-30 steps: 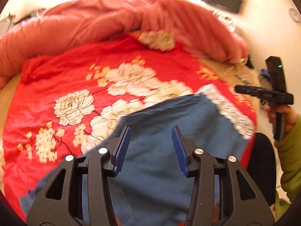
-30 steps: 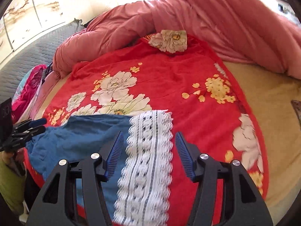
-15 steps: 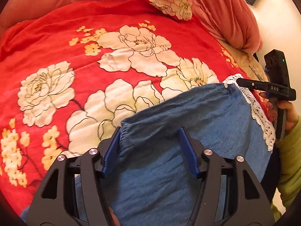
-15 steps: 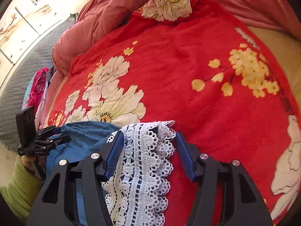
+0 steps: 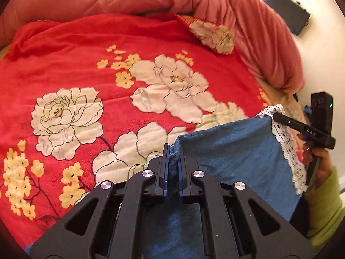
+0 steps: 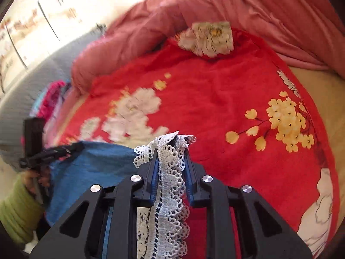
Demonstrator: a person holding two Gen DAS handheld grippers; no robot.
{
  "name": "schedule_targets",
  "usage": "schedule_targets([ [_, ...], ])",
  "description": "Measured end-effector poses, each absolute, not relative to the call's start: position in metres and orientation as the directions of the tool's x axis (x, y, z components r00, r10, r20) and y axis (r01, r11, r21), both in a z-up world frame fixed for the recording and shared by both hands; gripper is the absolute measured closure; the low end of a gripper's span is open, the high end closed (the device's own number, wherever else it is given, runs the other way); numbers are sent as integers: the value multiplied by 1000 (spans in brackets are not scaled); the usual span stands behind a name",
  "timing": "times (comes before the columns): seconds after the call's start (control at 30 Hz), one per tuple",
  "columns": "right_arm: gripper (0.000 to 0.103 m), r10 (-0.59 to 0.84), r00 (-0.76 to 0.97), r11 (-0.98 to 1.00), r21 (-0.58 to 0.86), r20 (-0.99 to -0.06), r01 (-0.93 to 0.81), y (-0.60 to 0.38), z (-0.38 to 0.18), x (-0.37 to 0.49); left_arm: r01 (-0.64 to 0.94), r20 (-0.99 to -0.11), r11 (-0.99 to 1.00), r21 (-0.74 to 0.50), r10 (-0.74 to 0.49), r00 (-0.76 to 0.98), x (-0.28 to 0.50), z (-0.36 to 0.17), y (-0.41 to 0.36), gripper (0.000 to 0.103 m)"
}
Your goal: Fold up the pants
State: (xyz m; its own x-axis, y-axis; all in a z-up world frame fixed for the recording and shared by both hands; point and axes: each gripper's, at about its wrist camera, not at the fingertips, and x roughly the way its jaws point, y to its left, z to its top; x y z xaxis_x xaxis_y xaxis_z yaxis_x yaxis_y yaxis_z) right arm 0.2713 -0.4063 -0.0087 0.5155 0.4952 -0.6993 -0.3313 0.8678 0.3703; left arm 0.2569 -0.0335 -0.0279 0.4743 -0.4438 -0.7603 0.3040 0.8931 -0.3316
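Looking through my left wrist camera, I see the black left gripper (image 5: 172,161) with its blue-padded fingers pressed together on a bunched corner of the blue denim pants (image 5: 237,155). That cloth stretches rightward from my pinch across the near edge of the red bedspread printed with cream and yellow flowers (image 5: 97,75). At its far right corner, a white crochet lace trim (image 5: 286,151) hangs down, and the right gripper (image 5: 278,116) has its tip at the top of that lace; from here I cannot tell how its jaws stand. A rumpled salmon-pink quilt (image 5: 215,4) lies heaped along the back of the bed.

Through my right wrist camera, the right gripper (image 6: 170,164) is closed on the lace trim (image 6: 170,185), which runs up between the fingers and spills over their tips. The denim (image 6: 92,172) spreads left from there toward the left gripper (image 6: 73,147), held at the garment's other corner. The pants hang taut between both tongs, at the front edge of the bedspread (image 6: 226,99), with the quilt (image 6: 269,17) behind.
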Motion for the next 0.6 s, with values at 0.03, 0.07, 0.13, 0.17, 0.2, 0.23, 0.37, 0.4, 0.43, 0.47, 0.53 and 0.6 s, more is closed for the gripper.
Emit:
schedule_targets([
  [0.03,84,457,499,885,321,-736,-336,-400,-16,277,302,-775,901,-310,-424,470,258,-34,-36,101],
  [0.07,84,428,475,896,295,-769,-331,-395,-24,282,299,-783,907,-297,-410,468,260,-38,-37,100],
  [0.13,83,404,450,906,281,-797,-316,-392,-37,287,282,-800,916,-287,-391,456,263,-49,-37,97],
  [0.17,82,402,453,907,280,-796,-314,-393,-38,287,274,-801,916,-292,-391,454,264,-52,-35,96],
  [0.2,77,392,461,912,269,-796,-310,-393,-37,286,269,-799,914,-303,-397,452,264,-54,-33,96],
  [0.23,74,377,470,918,254,-798,-306,-394,-37,285,262,-796,913,-313,-403,452,265,-55,-31,96],
  [0.37,56,381,541,923,277,-750,-267,-408,-25,271,225,-774,915,-336,-404,487,259,-47,-18,69],
  [0.4,52,392,574,920,305,-719,-247,-416,-16,263,207,-764,911,-357,-412,497,253,-40,-11,65],
  [0.43,52,410,603,912,329,-684,-246,-424,-7,251,198,-746,906,-375,-422,515,247,-32,-4,65],
  [0.47,51,418,622,907,339,-662,-249,-428,2,242,196,-733,904,-381,-424,532,241,-26,0,65],
  [0.53,46,402,664,913,333,-631,-237,-438,15,217,183,-709,917,-354,-391,587,218,-9,10,65],
  [0.6,44,401,682,911,341,-612,-230,-444,21,192,170,-687,929,-329,-359,632,191,3,17,62],
])
